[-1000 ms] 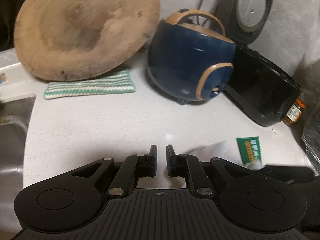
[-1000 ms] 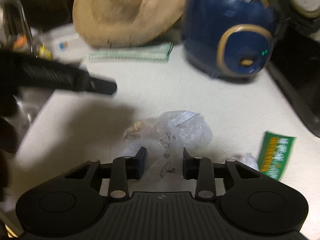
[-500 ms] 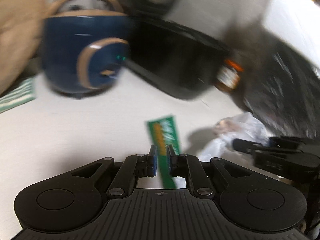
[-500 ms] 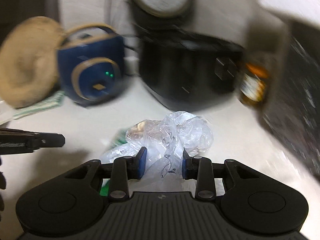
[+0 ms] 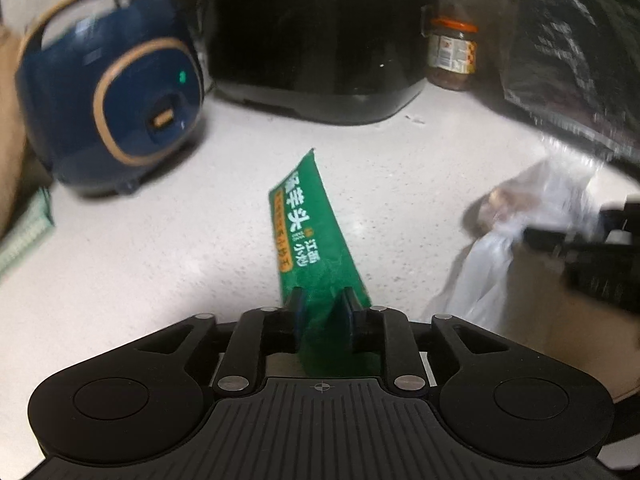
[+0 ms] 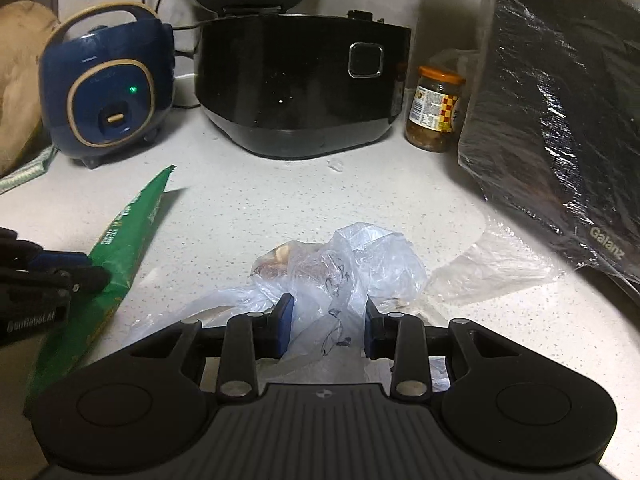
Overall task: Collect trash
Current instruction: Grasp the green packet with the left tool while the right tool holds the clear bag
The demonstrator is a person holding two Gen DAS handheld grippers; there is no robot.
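A green snack wrapper [image 5: 308,232] sticks up between the pads of my left gripper [image 5: 323,300], its far end off the white counter [image 5: 168,264]. The jaws are opening and the wrapper lies loose in the gap. The right wrist view shows the same wrapper [image 6: 128,232] slanting up from the left gripper [image 6: 76,276] at the left edge. My right gripper [image 6: 326,308] is shut on a crumpled clear plastic bag [image 6: 352,256] with brownish scraps inside. In the left wrist view that bag [image 5: 532,200] hangs from the right gripper [image 5: 560,236] at the right.
Along the back stand a small blue cooker [image 6: 108,92], a black rice cooker [image 6: 300,88] with its lid up, and an orange-lidded jar [image 6: 436,112]. A film-wrapped black microwave [image 6: 560,100] fills the right. A wooden board [image 6: 16,80] and a striped cloth [image 6: 24,172] are at the left.
Both grippers swung right, from the wooden board toward the black cooker and microwave. The left one closed on the green wrapper, lifted it, and has widened. The right one kept the bag.
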